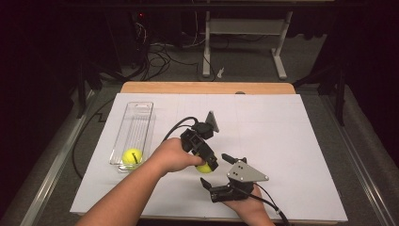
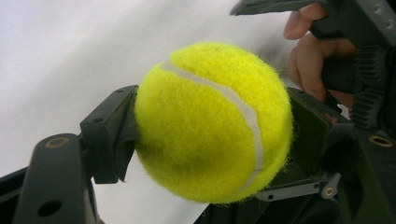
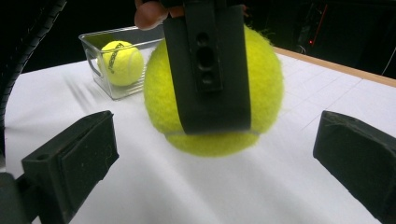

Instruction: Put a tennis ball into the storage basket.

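A tennis ball (image 2: 212, 123) is clenched between the jaws of the left gripper (image 1: 205, 165), just above the white table (image 1: 282, 141). The right gripper (image 1: 216, 170) is spread wide, released, just beside the ball.

The surface (image 1: 282, 141) was a wooden top covered by a white gridded sheet (image 1: 263, 122). A clear bin (image 1: 136, 123) lay on the sheet near its left edge, a ball (image 1: 132, 156) inside at its near end.
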The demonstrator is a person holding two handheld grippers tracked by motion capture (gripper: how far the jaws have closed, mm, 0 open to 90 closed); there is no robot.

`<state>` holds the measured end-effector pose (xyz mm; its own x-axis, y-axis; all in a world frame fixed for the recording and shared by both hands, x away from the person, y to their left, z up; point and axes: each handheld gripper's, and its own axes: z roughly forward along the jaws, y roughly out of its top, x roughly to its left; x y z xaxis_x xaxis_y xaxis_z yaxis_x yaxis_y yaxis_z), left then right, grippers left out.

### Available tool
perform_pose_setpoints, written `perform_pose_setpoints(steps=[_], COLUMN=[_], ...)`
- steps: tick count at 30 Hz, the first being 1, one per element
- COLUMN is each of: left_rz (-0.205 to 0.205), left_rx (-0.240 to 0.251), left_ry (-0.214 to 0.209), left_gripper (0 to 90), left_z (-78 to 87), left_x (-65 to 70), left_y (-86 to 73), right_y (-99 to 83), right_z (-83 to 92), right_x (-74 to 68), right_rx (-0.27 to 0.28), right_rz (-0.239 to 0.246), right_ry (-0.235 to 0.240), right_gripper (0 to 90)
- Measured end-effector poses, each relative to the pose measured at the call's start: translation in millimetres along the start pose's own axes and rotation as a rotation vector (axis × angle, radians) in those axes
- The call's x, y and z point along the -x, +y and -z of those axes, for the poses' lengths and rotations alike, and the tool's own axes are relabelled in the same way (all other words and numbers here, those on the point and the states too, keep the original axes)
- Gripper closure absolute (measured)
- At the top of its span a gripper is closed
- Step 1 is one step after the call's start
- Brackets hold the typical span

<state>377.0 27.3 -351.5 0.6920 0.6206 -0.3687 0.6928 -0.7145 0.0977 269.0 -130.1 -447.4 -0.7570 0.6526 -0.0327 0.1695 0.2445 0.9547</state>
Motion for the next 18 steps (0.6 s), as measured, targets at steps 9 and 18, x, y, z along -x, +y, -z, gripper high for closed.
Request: perform_pose_setpoints(steps=[9,18], left_rz=[0.030,0.059], left_rx=[0.007,0.004], left_ry=[0.026,0.052], left_gripper=[26.5,26.6], left_z=[2.2,5.9], left_x=[-11.0,-24.4], left_y=[-6.4,-15.0], right_y=[-1.5,-4.1], right_z=[2.7,9.1], right_x=[1.9,12.2], right_rx=[-0.004,-0.018], right_rz=[0.001,-0.013], right_ry=[-0.009,-0.053], right_gripper=[0.3,0.3])
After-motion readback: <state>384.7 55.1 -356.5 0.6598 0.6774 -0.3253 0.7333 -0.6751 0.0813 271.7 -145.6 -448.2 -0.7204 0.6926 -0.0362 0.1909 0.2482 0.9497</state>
